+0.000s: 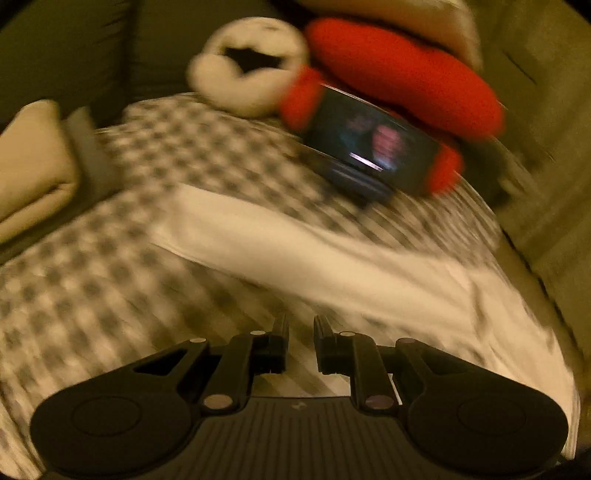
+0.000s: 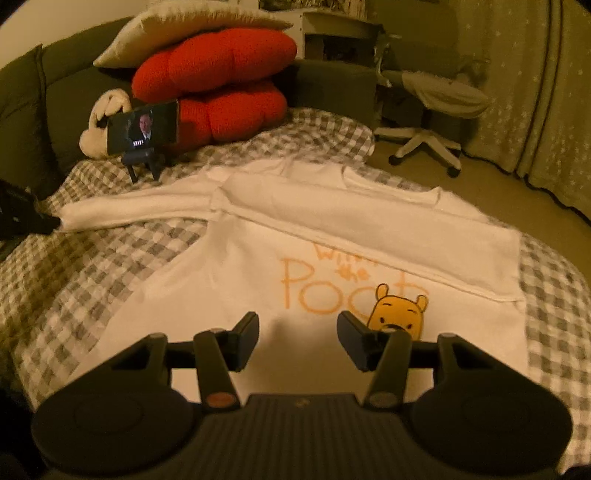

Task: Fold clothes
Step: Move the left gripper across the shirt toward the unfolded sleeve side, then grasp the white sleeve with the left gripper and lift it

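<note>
A white sweatshirt [image 2: 229, 273] with an orange "Pooh" print and a yellow bear face lies flat on the checked bedspread [image 2: 92, 266]. One sleeve [image 2: 369, 225] is folded across its chest, and the other sleeve [image 2: 140, 206] stretches out to the left. My right gripper [image 2: 299, 332] hovers open over the lower front of the shirt, with nothing between its fingers. The left wrist view is blurred by motion. In it my left gripper [image 1: 301, 325] has its fingers a narrow gap apart over the bedspread [image 1: 92, 295], short of the white sleeve [image 1: 295, 251] and holding nothing.
A phone on a small stand [image 2: 144, 127] plays video at the head of the bed. Behind it are red cushions [image 2: 221, 74], a beige pillow [image 2: 177, 29] and a plush toy [image 2: 99, 122]. An office chair [image 2: 436, 107] and a curtain [image 2: 546, 92] stand to the right of the bed.
</note>
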A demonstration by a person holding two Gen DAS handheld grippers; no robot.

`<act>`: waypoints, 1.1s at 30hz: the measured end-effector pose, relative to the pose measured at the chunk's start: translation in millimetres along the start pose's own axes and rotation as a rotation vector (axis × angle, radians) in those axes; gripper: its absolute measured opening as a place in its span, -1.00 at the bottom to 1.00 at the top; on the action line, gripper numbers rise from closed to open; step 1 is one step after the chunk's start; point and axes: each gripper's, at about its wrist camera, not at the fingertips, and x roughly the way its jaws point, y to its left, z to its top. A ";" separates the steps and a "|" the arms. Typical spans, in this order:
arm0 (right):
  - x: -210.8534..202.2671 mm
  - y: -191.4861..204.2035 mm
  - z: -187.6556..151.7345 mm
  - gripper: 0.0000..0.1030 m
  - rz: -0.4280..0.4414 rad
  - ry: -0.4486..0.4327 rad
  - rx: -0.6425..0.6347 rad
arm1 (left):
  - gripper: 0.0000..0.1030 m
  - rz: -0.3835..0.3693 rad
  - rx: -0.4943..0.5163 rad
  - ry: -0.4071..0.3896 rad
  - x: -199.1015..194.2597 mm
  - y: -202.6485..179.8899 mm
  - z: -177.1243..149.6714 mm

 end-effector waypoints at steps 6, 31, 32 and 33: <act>8.6 -6.2 -3.1 -0.04 0.020 -0.008 0.003 | -0.58 -0.004 -0.199 -0.006 19.8 62.9 40.9; 11.0 -5.1 -5.3 -0.01 0.041 -0.022 -0.014 | -0.97 0.113 -0.144 -0.055 66.5 78.5 52.6; 11.1 -5.1 -5.5 -0.01 0.041 -0.022 -0.013 | -0.98 0.107 -0.145 -0.066 64.0 78.0 52.8; 11.2 -5.1 -5.6 -0.01 0.042 -0.023 -0.012 | -0.98 0.102 -0.143 -0.077 61.5 77.1 52.9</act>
